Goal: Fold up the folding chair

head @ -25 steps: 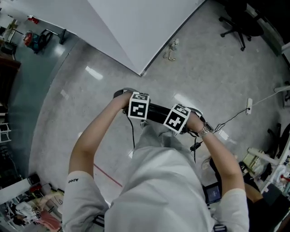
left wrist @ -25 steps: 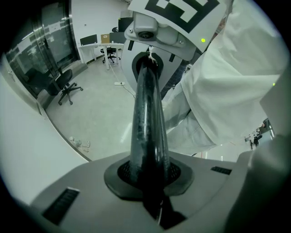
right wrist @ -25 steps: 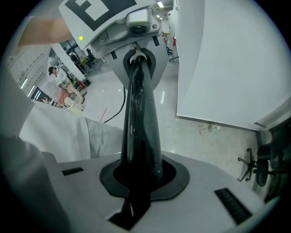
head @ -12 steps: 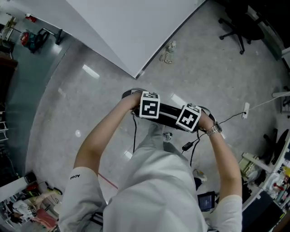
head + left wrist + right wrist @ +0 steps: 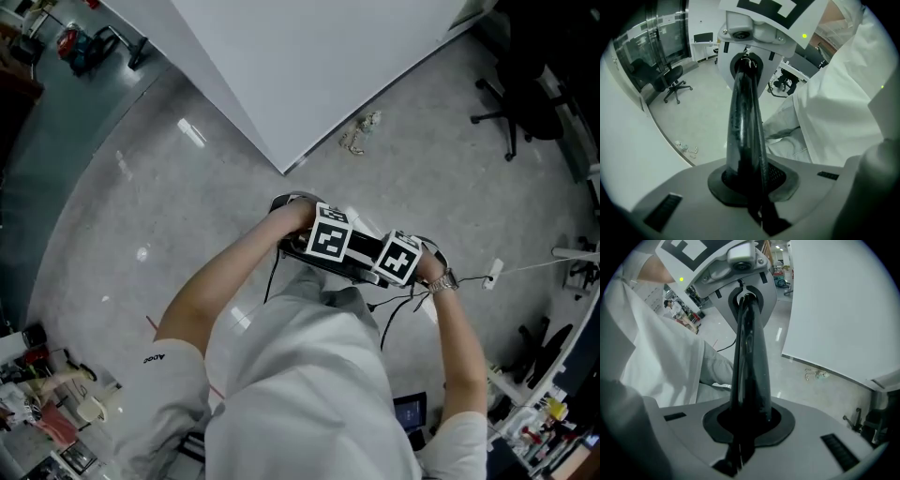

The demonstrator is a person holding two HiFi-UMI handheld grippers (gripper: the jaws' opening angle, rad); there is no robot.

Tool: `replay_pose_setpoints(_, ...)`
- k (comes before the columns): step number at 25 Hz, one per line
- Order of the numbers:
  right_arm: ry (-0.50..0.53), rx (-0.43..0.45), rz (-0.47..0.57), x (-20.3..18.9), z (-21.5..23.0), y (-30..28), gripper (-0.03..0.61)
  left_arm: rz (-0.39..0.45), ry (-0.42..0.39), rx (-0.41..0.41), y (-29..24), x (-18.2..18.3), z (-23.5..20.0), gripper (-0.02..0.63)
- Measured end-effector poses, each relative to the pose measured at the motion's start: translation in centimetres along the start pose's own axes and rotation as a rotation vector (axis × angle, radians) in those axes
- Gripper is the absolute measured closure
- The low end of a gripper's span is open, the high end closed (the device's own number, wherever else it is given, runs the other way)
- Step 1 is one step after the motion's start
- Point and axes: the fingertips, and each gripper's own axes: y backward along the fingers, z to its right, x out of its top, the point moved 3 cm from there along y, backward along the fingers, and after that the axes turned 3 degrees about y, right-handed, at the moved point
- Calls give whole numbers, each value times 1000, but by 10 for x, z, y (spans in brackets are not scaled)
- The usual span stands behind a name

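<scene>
Grip status: the left tongs (image 5: 749, 180) and the right tongs (image 5: 744, 423) are each clamped on the black bar (image 5: 364, 249) of the folding chair. In the head view this bar spans the gap between the two marker cubes, in front of the person's waist and above the grey floor (image 5: 141, 216). Each gripper view shows the bar running from its own tongs straight to the opposite pair. The rest of the chair is hidden beneath the arms and body, so whether the seat is already flat cannot be told. The likely step is closing or carrying the frame by this bar. Hold both clamps firm, keep the bar level, move both hands as one, and steer the frame clear of the white panel (image 5: 309, 66).
</scene>
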Motion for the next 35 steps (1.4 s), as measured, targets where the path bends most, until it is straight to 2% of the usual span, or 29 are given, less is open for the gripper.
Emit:
replay_pose_setpoints(6,157,12,-40,30,29,6,534,26,107,24,13,-26,-14,558)
replay_pose_setpoints(10,270,23,-66,50,52,12,532,45,202,83,23,-41,-25,558)
replay_pose_setpoints(18,485,27,-107,116,97,20,532,75,387,172,49,-90,-48,557)
replay_pose_setpoints(27,728,57,-134,191,172,25,532,117,630,228,75,-145,-106,558)
replay_pose_setpoints(35,912,61,-148,239,230,41,532,134,826,291,103,-175,-153,558)
